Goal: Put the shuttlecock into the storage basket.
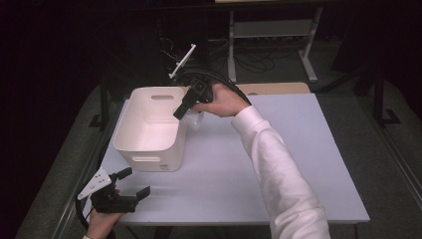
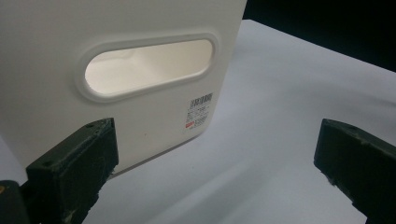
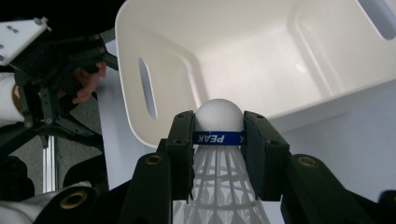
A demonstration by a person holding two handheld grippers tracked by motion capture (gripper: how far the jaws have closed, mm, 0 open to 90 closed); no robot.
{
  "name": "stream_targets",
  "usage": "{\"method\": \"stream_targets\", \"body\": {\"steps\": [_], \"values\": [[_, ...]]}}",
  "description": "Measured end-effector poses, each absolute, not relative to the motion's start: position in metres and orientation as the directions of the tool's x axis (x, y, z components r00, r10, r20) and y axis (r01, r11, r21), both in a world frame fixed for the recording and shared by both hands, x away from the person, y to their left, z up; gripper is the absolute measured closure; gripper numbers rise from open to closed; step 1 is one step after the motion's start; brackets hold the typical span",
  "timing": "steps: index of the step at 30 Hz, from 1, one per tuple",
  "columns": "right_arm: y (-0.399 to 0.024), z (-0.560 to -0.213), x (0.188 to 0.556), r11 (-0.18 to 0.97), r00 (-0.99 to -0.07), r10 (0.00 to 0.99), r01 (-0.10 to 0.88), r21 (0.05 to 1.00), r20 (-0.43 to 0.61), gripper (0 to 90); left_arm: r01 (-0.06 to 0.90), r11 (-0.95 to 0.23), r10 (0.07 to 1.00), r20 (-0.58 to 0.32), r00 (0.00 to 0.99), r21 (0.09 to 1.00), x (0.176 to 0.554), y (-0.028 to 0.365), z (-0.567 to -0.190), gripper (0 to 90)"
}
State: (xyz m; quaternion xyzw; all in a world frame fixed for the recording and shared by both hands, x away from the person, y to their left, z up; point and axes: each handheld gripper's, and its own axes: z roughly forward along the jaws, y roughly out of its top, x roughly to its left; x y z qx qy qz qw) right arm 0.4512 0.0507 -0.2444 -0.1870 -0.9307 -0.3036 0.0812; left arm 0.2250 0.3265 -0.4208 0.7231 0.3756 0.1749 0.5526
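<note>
Surface: pale lavender-grey table (image 1: pixel 298 164) in a dark room, with a white-legged stand and loose cables on the floor beyond its far edge.
Left hand: at the near left corner of the table, low and close to the edge, wrapped around the left gripper (image 1: pixel 137 183), which points toward the right and slightly forward, its grey three-cornered plate on top.
Left jaws: wide apart with nothing between them; in the left gripper view they frame the near end wall of the white bin (image 2: pixel 140 70), with its oval handle slot and a small barcode label.
White bin: open-topped, standing on the left half of the table (image 1: pixel 149 132), just beyond the left gripper.
Right arm: white sleeve (image 1: pixel 278 169) running from the bottom edge diagonally up to the bin's far right corner, wrist bent so the right gripper (image 1: pixel 179 113) tilts down and left.
Right jaws: closed on the white shuttlecock (image 3: pixel 218 135) at its blue "PEAK" band, cork tip pointing toward the bin's interior, skirt trailing back.
Shuttlecock position: held in the air just beside the bin's right rim, at about rim level.
</note>
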Motion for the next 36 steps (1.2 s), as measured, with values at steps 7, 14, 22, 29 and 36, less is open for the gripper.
{"method": "stream_targets", "body": {"steps": [7, 14, 22, 29, 36], "values": [[0.059, -0.241, 0.452, 0.725, -0.918, 0.289, 0.394, 0.565, 0.27, 63.5, 0.35, -0.106, 0.737, -0.163, 0.656, 0.931, 0.225, 0.326, -0.421, 0.0], [0.064, -0.242, 0.455, 0.707, -0.917, 0.284, 0.398, 0.584, 0.281, 63.5, 0.351, -0.106, 0.737, -0.163, 0.656, 0.931, 0.225, 0.326, -0.421, 0.0], [0.07, -0.243, 0.456, 0.699, -0.918, 0.278, 0.396, 0.595, 0.284, 63.5, 0.35, -0.113, 0.736, -0.159, 0.658, 0.93, 0.225, 0.327, -0.421, 0.0], [0.079, -0.245, 0.456, 0.704, -0.923, 0.261, 0.383, 0.598, 0.284, 63.5, 0.35, -0.115, 0.736, -0.157, 0.659, 0.93, 0.225, 0.327, -0.421, 0.0], [0.089, -0.248, 0.457, 0.705, -0.923, 0.247, 0.38, 0.599, 0.295, 63.4, 0.349, -0.115, 0.735, -0.157, 0.66, 0.93, 0.225, 0.327, -0.421, 0.0]]}}
